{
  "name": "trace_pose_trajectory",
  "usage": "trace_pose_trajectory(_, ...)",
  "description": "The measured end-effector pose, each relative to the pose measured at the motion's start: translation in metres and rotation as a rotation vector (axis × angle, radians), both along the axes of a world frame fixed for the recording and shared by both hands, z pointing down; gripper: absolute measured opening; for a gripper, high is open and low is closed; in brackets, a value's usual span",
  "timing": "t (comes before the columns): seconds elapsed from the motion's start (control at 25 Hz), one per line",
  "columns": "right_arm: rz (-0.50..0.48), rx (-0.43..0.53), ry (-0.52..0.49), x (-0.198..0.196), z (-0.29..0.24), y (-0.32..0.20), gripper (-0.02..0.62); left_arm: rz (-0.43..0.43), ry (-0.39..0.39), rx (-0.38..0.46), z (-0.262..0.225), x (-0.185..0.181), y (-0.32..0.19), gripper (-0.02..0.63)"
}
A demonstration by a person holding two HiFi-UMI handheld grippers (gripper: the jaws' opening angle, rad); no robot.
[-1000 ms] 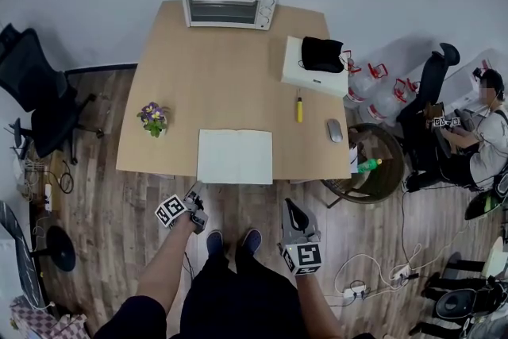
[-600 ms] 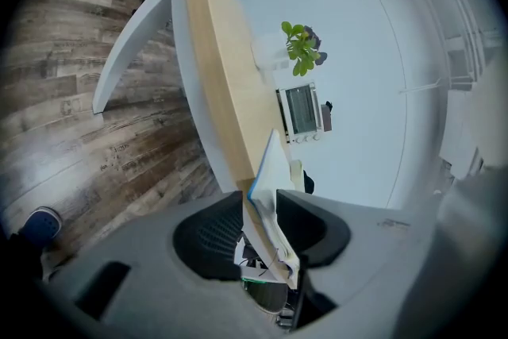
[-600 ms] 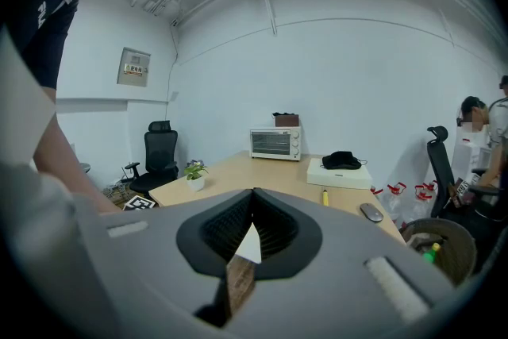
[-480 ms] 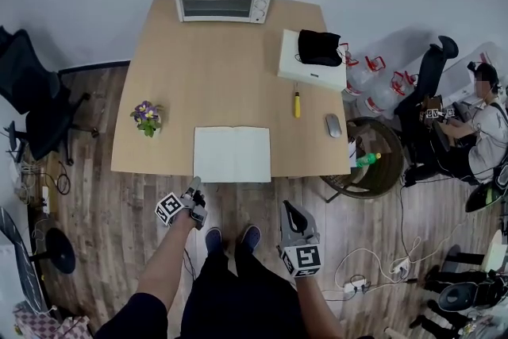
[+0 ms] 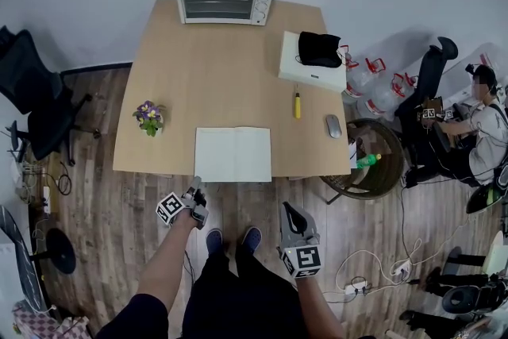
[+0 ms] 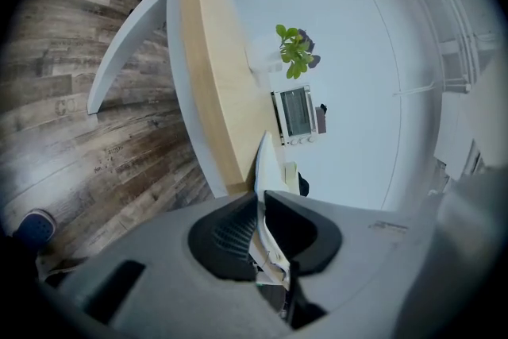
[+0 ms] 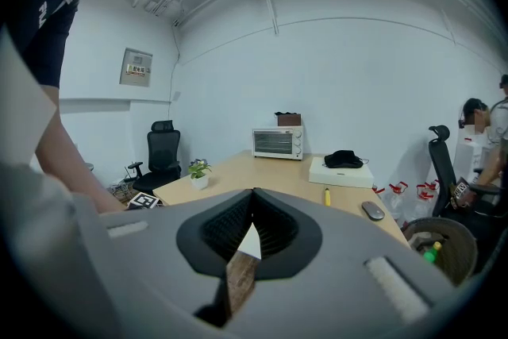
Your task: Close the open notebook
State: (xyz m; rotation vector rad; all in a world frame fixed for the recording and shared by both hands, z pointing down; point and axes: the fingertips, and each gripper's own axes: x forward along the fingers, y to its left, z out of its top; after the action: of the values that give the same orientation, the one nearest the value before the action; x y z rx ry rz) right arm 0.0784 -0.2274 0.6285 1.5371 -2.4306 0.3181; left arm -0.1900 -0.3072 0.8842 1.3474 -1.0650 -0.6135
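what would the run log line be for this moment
phase: grasp | left tool: jaws just closing, shut on notebook near-left corner | right tool: shut, empty, short of table | notebook: open

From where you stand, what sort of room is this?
Most likely a small office or workroom. A wooden desk holds an open notebook and a computer mouse, and a black office chair stands beside it. The toaster oven on the desk hints that it doubles as a test space.

Office — desk (image 5: 222, 67), swivel chair (image 5: 32, 103), mouse (image 5: 333, 125).
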Motion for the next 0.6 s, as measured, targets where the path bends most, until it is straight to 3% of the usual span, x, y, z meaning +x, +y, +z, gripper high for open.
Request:
trace_pose_trajectory(0.36, -0.001, 0.031, -0.012, 0.003, -0.012, 0.005, 0.008, 0.058, -0.194, 0.090, -0.046, 0.012, 0.002, 0.029)
trace_pose_trajectory(0.6, 0.006, 0.047, -0.020, 0.013, -0.021, 0.002, 0.008, 0.134, -0.447, 0.144, -0.076, 0.031, 0.000, 0.029)
